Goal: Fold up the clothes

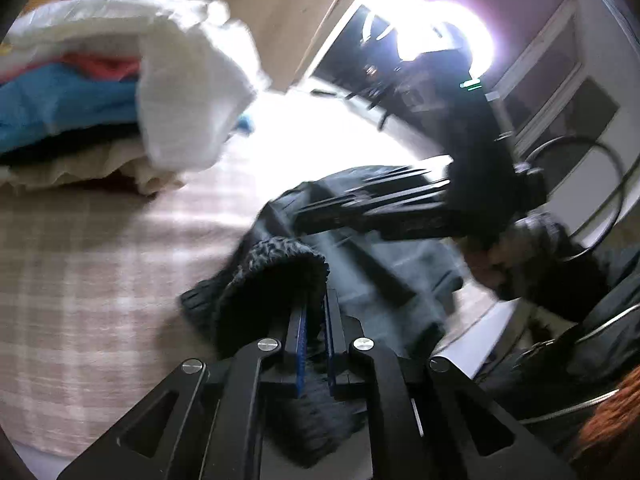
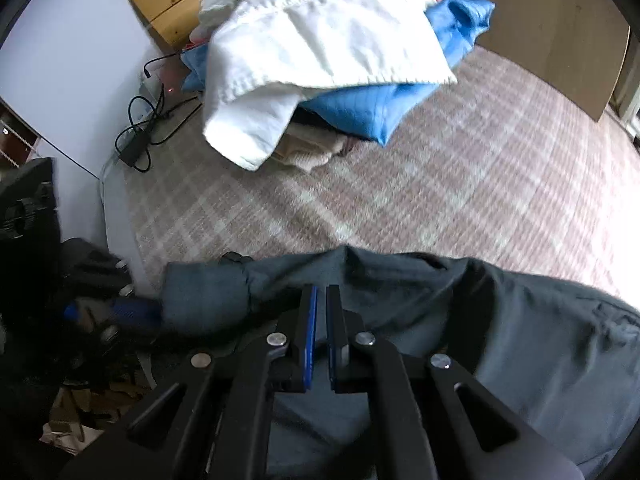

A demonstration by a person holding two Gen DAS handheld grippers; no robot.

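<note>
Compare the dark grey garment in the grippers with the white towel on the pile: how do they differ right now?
The dark grey garment is slate-coloured; the white towel is pale. The garment lies near the bed edge, gripped by the left gripper at a ribbed knit cuff and the right gripper at its body; the towel is untouched. The towel is draped over a blue item; the garment lies straight on the checked bedcover. Both are unfolded.

Bedcover (image 2: 460, 184) showing pink-and-cream plaid. Garment (image 2: 520, 320) showing slate grey-blue, its knit cuff (image 1: 276, 276) appearing charcoal. Pile: towel (image 2: 320, 40) showing white, quilt (image 2: 360, 112) showing bright blue, lowest layer (image 2: 308, 148) showing cream. Grippers (image 2: 321, 292) showing black with blue pads (image 2: 309, 340). Headboard (image 2: 184, 0) showing pale wood.
</note>
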